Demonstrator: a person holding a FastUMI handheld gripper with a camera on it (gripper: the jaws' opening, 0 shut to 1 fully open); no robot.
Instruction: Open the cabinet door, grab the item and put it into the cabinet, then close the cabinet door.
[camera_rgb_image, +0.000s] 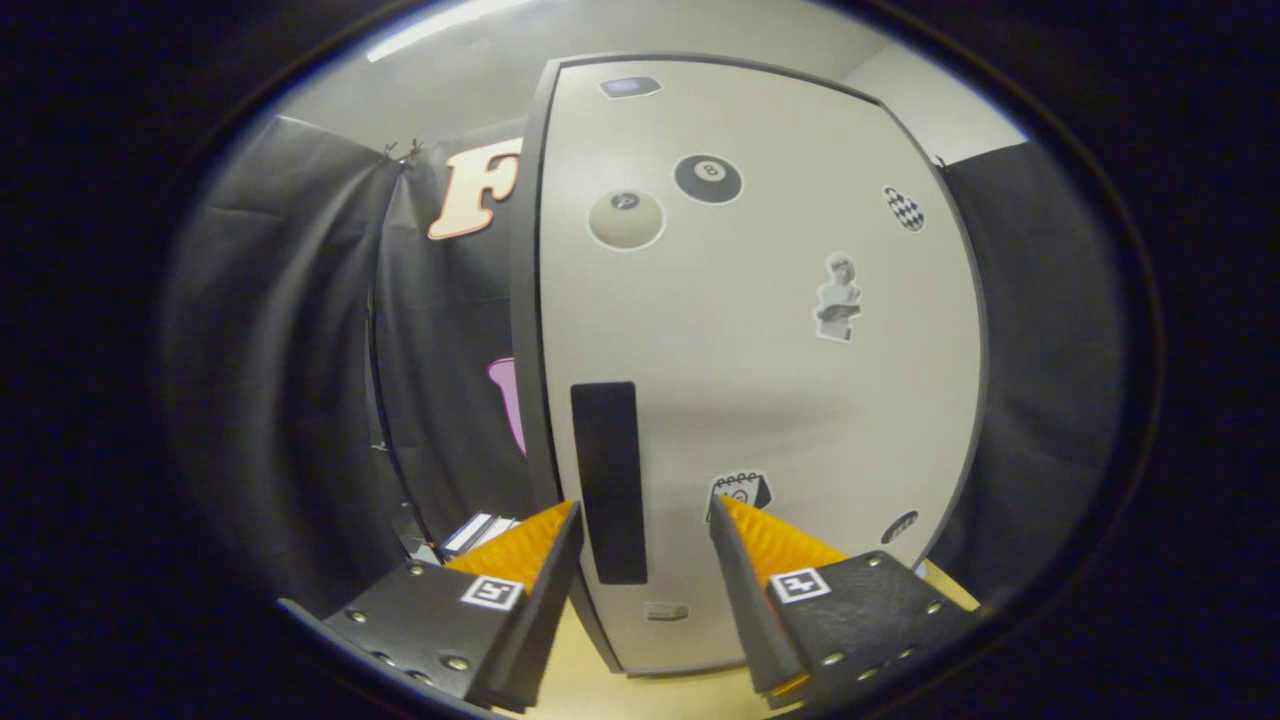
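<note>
The gripper (645, 515) is spread wide and holds nothing, its fingers straddling the tall dark handle strip (608, 482) that runs upright just ahead between them, nearer the left finger, along the shut cabinet door's (760, 380) near edge, the strip's long axis vertical

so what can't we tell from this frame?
- Cabinet interior: hidden behind the shut cabinet door, gripper view.
- Item to grab: a striped object beyond one finger, mostly covered by it; identity unclear.
- Handle: the gripper is open, fingers straddling it; contact can't be judged.
</note>
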